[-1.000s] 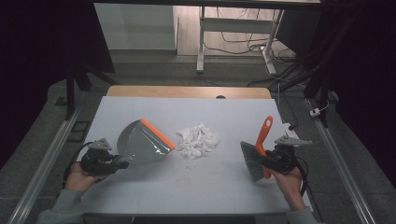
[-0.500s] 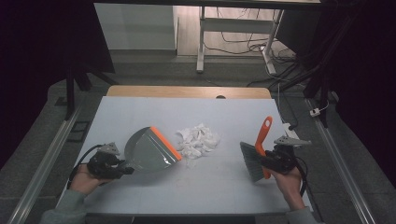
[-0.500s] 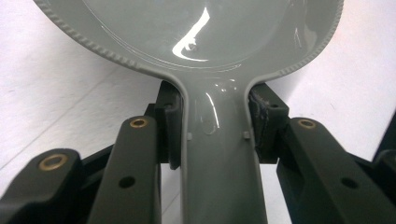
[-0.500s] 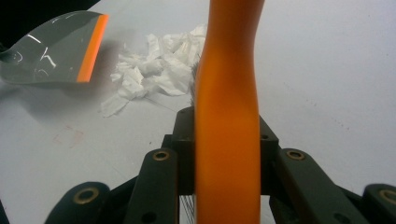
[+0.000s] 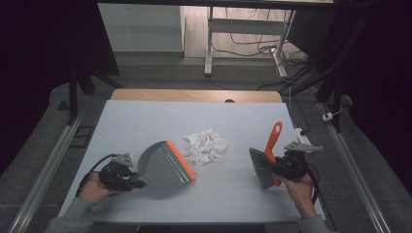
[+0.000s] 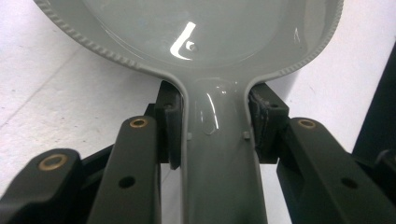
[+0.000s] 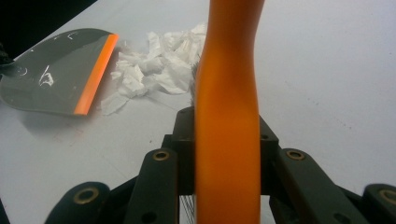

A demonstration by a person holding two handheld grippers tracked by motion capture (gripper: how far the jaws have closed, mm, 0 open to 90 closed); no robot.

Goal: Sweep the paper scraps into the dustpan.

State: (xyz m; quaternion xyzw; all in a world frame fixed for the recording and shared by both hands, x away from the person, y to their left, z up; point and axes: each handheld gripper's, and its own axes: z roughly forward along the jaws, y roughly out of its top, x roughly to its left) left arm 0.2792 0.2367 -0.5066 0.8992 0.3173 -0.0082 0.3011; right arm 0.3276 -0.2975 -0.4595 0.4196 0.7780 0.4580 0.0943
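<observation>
A grey dustpan [image 5: 164, 165] with an orange lip [image 5: 180, 159] rests low on the table, its lip facing the heap of white paper scraps [image 5: 206, 146]. My left gripper [image 5: 130, 178] is shut on the dustpan's handle [image 6: 219, 154], pads pressed against both sides. At the right, my right gripper [image 5: 282, 167] is shut on the orange handle [image 7: 227, 112] of a hand brush [image 5: 268, 158]; its grey bristles [image 5: 260, 168] point left and down, apart from the scraps. The right gripper view has the scraps [image 7: 156, 70] and dustpan [image 7: 58, 70] to the left of the handle.
The pale table top [image 5: 145, 121] ends in a wooden strip [image 5: 194, 95] at the far side. Metal rails [image 5: 43, 170] run along both sides. A desk frame and cables [image 5: 252, 43] stand on the floor beyond.
The left gripper has carried the dustpan toward the near side and a little right, lowering it; its lip now lies near the scraps. The right gripper and brush have kept still.
</observation>
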